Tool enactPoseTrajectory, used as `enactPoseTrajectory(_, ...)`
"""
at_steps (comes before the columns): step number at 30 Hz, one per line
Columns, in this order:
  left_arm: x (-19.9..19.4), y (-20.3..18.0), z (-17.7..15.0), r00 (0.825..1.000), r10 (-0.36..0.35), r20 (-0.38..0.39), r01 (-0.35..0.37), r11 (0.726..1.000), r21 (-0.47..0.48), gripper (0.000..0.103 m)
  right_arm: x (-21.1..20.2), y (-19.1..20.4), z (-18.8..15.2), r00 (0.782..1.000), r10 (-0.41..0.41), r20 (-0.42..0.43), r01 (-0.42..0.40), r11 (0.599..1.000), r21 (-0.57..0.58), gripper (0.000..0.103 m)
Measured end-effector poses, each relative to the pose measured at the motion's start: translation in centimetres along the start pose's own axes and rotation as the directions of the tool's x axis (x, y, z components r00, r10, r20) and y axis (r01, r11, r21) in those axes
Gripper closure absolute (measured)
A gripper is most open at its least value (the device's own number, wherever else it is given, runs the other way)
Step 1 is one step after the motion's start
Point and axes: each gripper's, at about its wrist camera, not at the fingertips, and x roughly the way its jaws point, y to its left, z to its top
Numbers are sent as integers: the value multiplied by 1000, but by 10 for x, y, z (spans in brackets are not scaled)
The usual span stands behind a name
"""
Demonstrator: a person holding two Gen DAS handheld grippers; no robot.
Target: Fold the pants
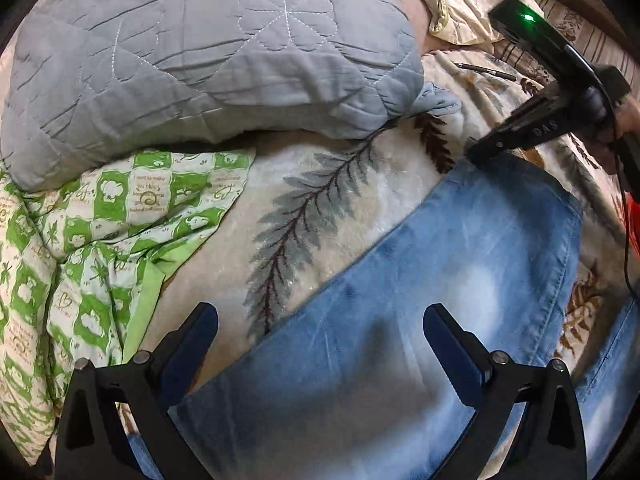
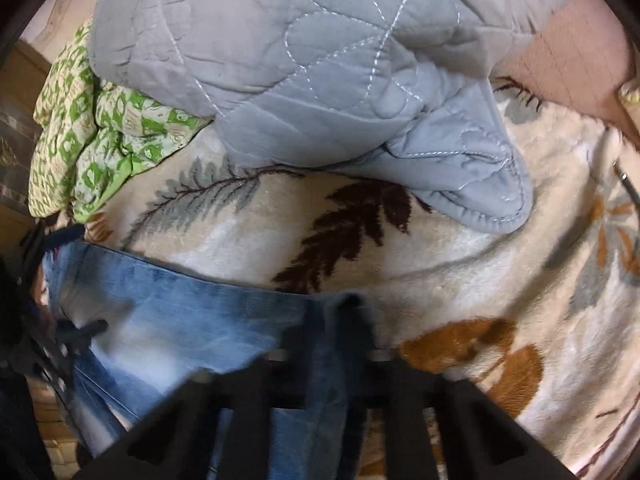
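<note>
Faded blue jeans (image 1: 460, 248) lie flat on a cream leaf-patterned blanket (image 1: 344, 160). My left gripper (image 1: 320, 332) hovers open just above the denim, its two fingers spread wide over the near part of the cloth and not pressing it. In the left wrist view my right gripper (image 1: 478, 152) comes in from the upper right, its tip at the far corner of the jeans. The right wrist view shows that gripper (image 2: 326, 312) shut, with a fold of the jeans (image 2: 180, 308) pinched between its fingers at the hem edge.
A grey quilted cover (image 1: 200, 60) is heaped at the back, its corner (image 2: 480, 184) hanging close to the jeans. A crumpled green-and-white checked cloth (image 1: 100, 240) lies on the left. A dark pen (image 1: 484, 70) rests on the blanket behind the right gripper.
</note>
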Motion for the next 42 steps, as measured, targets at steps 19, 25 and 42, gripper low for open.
enactPoseTrajectory(19,47,-13,22,988,-109,-113,116,992,55,94,-22,-9,-34,996,20,82,-17,999,-31,100)
enactPoseTrajectory(25,38,-21,23,994,-70,-88,76,994,75,96,-25,-4,-34,995,3,105,0,1000,-31,100)
enactPoseTrajectory(42,-167,-122,-82,973,-29,228,-5,989,145,97,-170,66,-173,940,50,336,22,978,-207,100)
